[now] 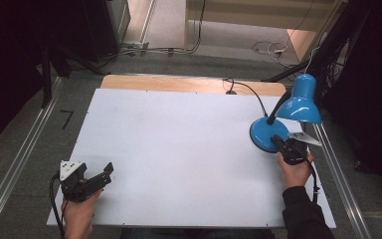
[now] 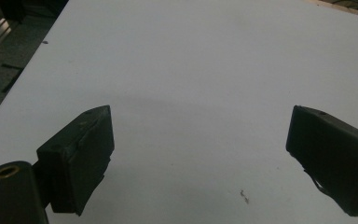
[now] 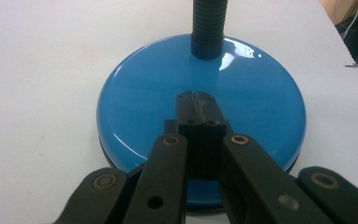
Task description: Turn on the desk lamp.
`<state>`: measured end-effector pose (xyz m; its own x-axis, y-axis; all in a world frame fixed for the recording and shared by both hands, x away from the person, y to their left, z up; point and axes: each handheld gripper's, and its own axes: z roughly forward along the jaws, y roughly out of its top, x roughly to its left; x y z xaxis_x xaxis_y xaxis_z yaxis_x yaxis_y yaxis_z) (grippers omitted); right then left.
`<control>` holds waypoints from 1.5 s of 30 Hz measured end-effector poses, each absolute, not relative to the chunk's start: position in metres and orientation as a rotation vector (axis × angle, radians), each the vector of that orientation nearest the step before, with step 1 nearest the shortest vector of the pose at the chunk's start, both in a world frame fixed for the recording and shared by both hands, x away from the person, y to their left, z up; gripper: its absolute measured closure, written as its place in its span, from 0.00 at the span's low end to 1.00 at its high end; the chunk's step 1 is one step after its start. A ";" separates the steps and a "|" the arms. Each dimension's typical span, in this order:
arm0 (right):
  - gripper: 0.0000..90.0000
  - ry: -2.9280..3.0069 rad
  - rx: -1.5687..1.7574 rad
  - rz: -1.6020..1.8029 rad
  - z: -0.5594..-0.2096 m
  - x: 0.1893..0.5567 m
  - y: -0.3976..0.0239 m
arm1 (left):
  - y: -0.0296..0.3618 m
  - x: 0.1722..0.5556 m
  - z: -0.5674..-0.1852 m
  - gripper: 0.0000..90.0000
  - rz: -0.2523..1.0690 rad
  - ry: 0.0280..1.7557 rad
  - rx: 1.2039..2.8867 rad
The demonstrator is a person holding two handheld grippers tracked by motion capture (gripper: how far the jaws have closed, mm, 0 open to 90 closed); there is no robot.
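A blue desk lamp stands at the table's right side, its round base [image 1: 264, 130] on the white top and its shade [image 1: 301, 102] bent over toward the right edge. My right gripper [image 1: 277, 141] is shut with nothing between its jaws; in the right gripper view its tips [image 3: 196, 98] rest over the near half of the glossy base [image 3: 256, 93], just short of the ribbed neck [image 3: 208, 23]. My left gripper [image 1: 107, 173] is open above the bare table near the front left corner, its jaws wide apart [image 2: 200, 115].
The white table top [image 1: 179, 139] sits on a wooden board [image 1: 189, 83] that shows at the far edge. The lamp's black cable [image 1: 251, 90] runs off the back. Metal rails [image 1: 10, 169] flank the table on the floor.
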<state>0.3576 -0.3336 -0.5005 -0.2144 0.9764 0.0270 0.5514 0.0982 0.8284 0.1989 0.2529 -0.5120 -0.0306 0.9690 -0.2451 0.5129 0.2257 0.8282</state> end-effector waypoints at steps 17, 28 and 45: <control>0.97 1.819 1.502 1.027 -0.501 0.355 -0.336 | 0.253 0.199 -0.512 0.09 0.680 1.667 1.399; 0.64 1.850 1.479 1.065 -0.501 0.354 -0.333 | 0.253 0.199 -0.512 0.09 0.676 1.667 1.393; 0.33 1.819 1.483 1.096 -0.498 0.341 -0.337 | 0.254 0.199 -0.512 0.09 0.674 1.667 1.389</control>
